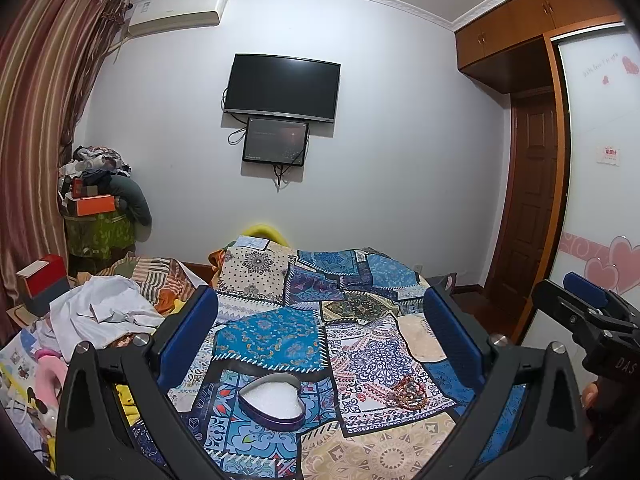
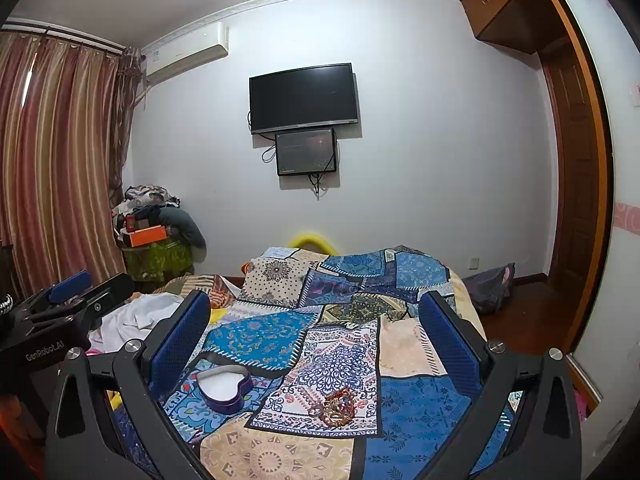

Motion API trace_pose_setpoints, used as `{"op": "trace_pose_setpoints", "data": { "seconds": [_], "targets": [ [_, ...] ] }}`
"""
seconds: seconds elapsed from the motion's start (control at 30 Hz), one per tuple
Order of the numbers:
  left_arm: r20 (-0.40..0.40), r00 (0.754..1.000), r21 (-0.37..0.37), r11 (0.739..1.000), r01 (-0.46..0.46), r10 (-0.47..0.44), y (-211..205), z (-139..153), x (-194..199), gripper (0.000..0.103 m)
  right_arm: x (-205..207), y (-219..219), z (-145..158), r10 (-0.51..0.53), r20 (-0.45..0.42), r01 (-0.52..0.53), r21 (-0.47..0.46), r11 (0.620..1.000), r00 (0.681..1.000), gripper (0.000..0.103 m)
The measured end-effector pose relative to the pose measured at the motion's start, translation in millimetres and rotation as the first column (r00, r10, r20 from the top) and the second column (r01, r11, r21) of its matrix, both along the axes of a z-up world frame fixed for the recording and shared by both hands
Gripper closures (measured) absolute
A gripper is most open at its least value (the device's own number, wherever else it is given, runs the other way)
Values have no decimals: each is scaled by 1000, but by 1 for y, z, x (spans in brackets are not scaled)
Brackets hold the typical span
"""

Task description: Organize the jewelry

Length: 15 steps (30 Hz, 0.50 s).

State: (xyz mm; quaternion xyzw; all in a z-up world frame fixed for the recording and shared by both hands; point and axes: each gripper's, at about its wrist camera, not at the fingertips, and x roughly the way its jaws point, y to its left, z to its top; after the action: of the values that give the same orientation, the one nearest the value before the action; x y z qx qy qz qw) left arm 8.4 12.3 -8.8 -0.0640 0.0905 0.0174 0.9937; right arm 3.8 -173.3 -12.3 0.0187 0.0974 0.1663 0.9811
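Note:
A heart-shaped purple tin (image 1: 271, 401) with a white lining lies open on the patchwork bedspread (image 1: 280, 332). A small heap of red and gold jewelry (image 1: 407, 393) lies to its right, apart from it. My left gripper (image 1: 320, 320) is open and empty, held above and behind both. In the right wrist view the tin (image 2: 224, 388) sits at lower left and the jewelry (image 2: 334, 406) at lower middle. My right gripper (image 2: 314, 320) is open and empty above them. Each gripper shows at the edge of the other's view.
White cloth (image 1: 100, 312) and striped bedding lie on the bed's left side, with soft toys (image 1: 44, 376) at the near left. A red box (image 1: 40, 280) stands at the left. A pile of clothes and boxes (image 2: 152, 224) stands in the far corner. A wardrobe (image 1: 600, 160) is on the right.

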Motion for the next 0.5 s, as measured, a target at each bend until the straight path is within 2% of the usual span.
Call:
{"op": "trace_pose_setpoints", "data": {
  "seconds": [0.5],
  "targets": [
    [-10,1000,3,1000,1,-1,-2,-3,3,0,1,-2,0,0,-5,0,1,1000,1000,0]
  ]
}}
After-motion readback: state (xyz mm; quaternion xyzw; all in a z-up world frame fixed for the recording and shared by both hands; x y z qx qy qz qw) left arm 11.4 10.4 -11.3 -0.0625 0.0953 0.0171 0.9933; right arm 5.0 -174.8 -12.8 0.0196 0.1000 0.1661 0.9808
